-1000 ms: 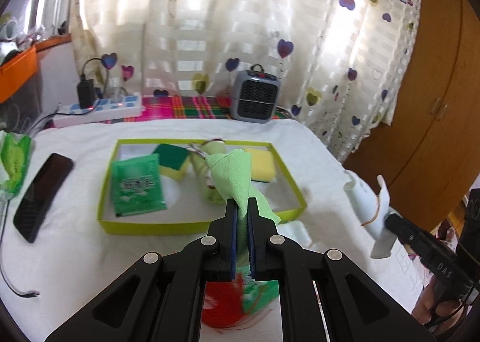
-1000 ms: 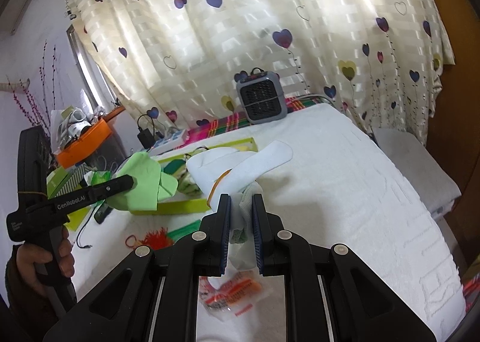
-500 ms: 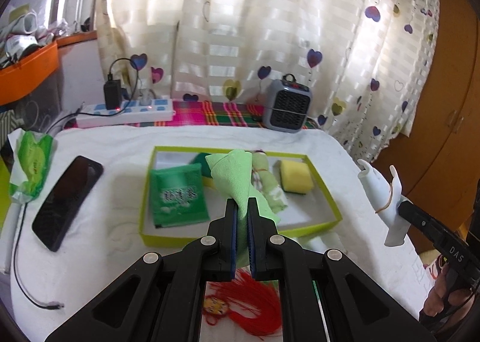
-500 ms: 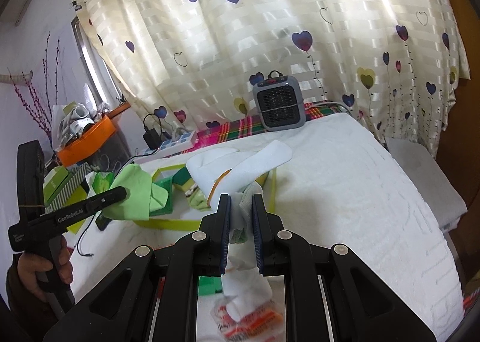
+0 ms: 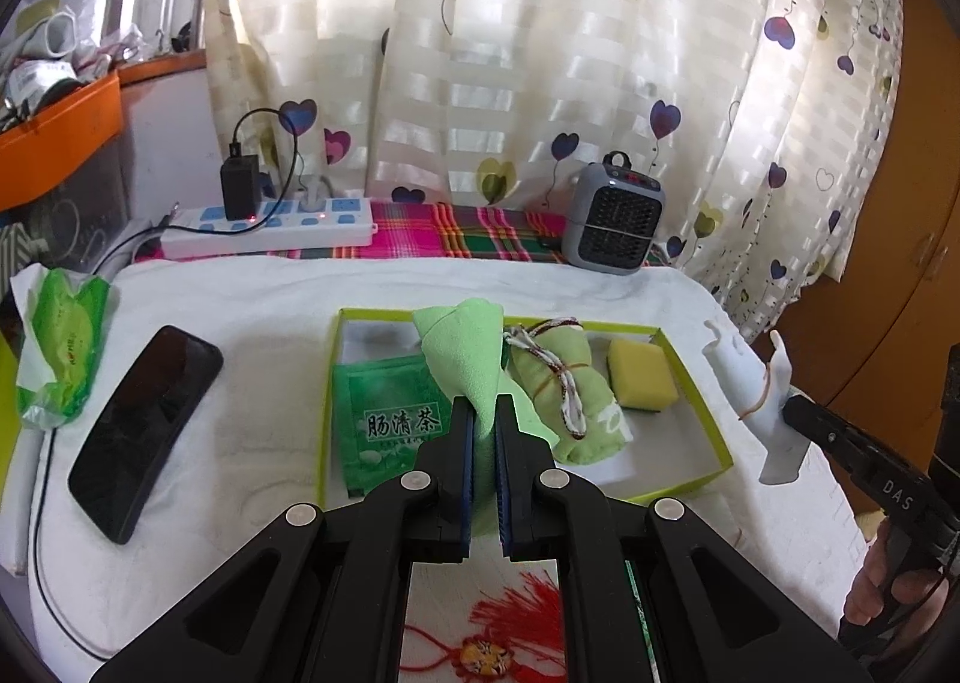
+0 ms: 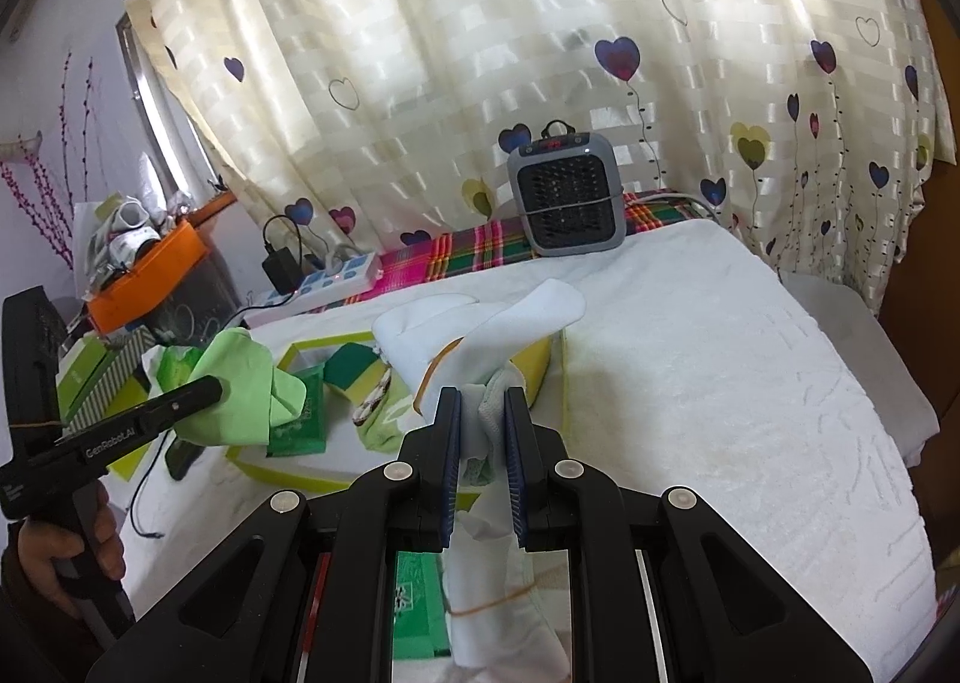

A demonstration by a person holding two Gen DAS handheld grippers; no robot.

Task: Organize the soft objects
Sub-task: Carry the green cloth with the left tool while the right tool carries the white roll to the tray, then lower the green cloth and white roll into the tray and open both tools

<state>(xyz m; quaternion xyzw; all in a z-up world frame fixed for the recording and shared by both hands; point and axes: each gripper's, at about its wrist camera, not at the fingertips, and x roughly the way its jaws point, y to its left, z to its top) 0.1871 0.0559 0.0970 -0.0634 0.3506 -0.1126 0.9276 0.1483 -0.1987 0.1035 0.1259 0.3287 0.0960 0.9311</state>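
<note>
My left gripper [image 5: 485, 413] is shut on a light green cloth [image 5: 465, 350] and holds it above the near edge of a yellow-green box [image 5: 696, 383]. The box holds a green tea packet [image 5: 390, 419], a rolled green towel tied with cord [image 5: 564, 389] and a yellow sponge [image 5: 639, 374]. My right gripper [image 6: 483, 413] is shut on a bundle of white socks with a rubber band [image 6: 474, 323], held above the box's right end [image 6: 561, 377]. The left gripper and green cloth [image 6: 240, 389] also show in the right wrist view.
A black phone [image 5: 141, 425] and a green tissue pack [image 5: 60, 347] lie on the white towel to the left. A grey heater [image 5: 615, 215] and power strip [image 5: 270, 221] stand at the back. A red tassel [image 5: 510, 629] lies below my left gripper.
Both grippers have risen and pulled back from the box with their loads still held. The box now sits farther ahead and lower in both views.
</note>
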